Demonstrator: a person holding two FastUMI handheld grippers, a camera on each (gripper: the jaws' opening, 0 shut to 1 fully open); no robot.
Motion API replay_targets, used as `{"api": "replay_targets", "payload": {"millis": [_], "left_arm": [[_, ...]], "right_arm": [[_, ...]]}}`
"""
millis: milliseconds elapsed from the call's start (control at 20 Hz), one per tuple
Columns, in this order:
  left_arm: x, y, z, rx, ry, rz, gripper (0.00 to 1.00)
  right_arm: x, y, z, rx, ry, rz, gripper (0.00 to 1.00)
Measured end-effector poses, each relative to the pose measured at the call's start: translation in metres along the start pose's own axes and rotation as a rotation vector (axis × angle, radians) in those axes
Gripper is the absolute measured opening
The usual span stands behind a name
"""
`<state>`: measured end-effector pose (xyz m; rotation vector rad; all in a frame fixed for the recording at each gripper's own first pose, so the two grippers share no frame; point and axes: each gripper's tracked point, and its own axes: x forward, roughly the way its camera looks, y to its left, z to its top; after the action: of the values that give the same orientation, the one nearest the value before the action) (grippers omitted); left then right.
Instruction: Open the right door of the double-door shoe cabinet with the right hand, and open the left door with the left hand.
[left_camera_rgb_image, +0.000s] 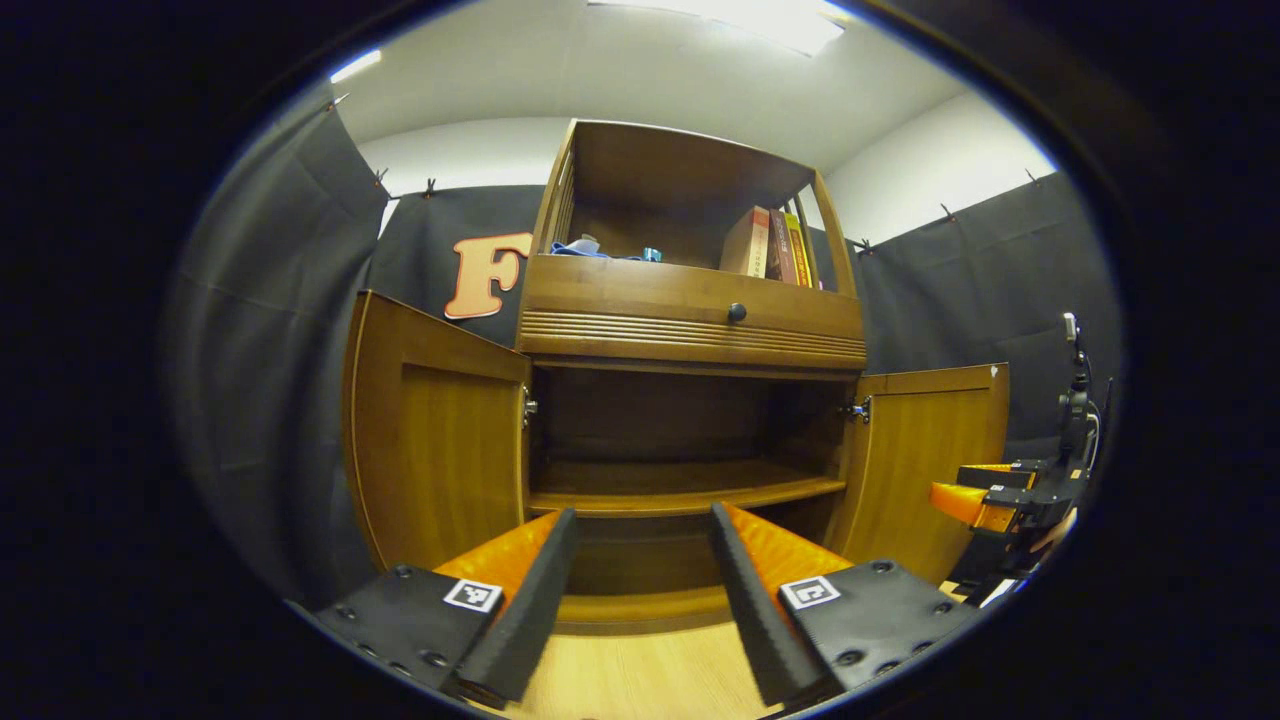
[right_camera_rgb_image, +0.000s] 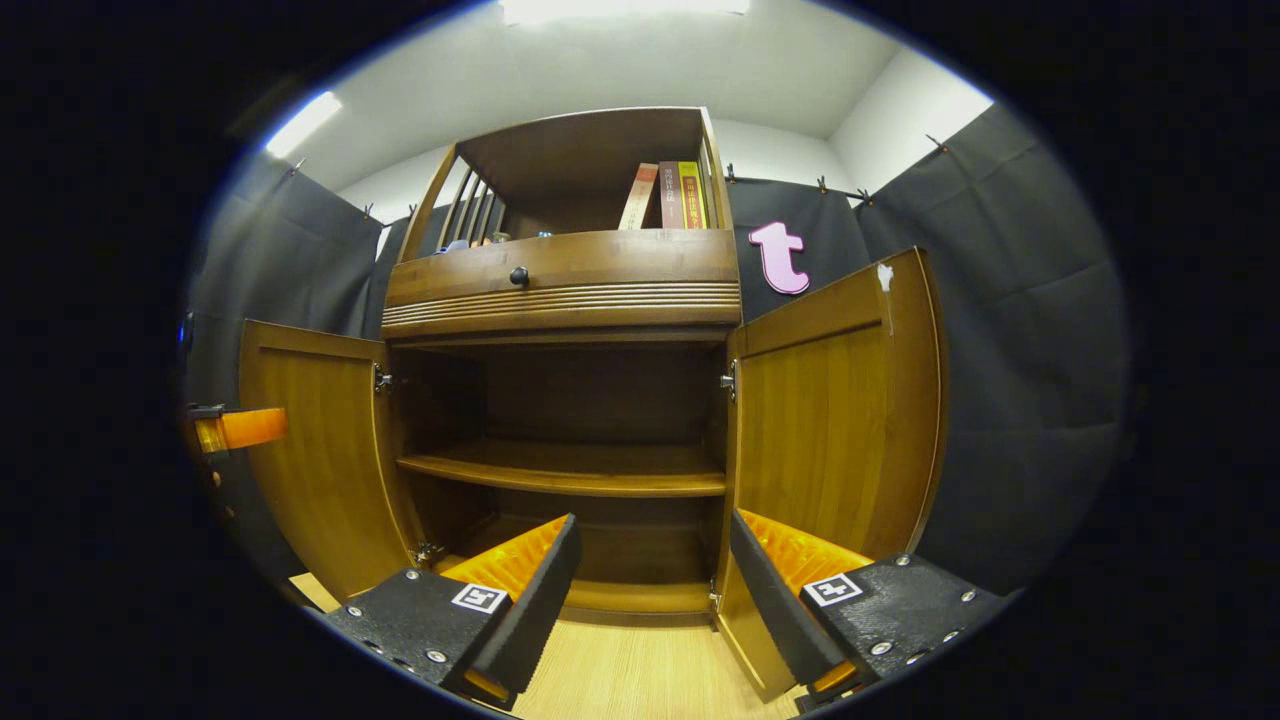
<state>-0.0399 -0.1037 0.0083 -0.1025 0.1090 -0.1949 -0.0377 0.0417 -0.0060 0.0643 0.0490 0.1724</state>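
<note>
Both brown wooden cabinet doors stand swung outward: left door (left_camera_rgb_image: 435, 440) ahead-left of the released left gripper (left_camera_rgb_image: 640, 600), right door (right_camera_rgb_image: 835, 420) just beside the released right gripper (right_camera_rgb_image: 650, 605).

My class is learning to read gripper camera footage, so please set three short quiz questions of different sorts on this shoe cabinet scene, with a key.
1. True or false: both doors of the shoe cabinet stand shut.
2. Multiple choice: what sits at the right end of the open top shelf? A) books B) shoes C) a lamp
3. Fill in: the left gripper and the right gripper each have their jaws ____, holding nothing.

Key
1. False: the left door and the right door are both swung open.
2. A: the books stand upright there.
3. open
</note>
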Motion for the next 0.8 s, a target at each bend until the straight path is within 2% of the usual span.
{"api": "replay_targets", "payload": {"millis": [50,250,450,650,800], "left_arm": [[-0.001,-0.001,0.003,0.002,0.001,-0.004,0.97],[0.003,0.007,0.015,0.08,-0.038,0.044,0.97],[0.016,0.015,0.009,0.077,-0.039,0.042,0.97],[0.037,0.039,-0.004,0.105,-0.041,0.087,0.98],[0.053,0.056,-0.019,0.125,-0.042,0.104,0.96]], "right_arm": [[-0.001,0.001,0.001,-0.002,0.0,0.0,0.92],[-0.004,0.008,0.007,-0.005,-0.002,-0.004,0.92],[0.001,0.01,0.009,-0.014,-0.023,-0.022,0.92],[0.017,0.013,0.009,-0.051,-0.04,-0.056,0.92],[0.03,0.018,0.008,-0.034,-0.049,-0.069,0.92]]}}
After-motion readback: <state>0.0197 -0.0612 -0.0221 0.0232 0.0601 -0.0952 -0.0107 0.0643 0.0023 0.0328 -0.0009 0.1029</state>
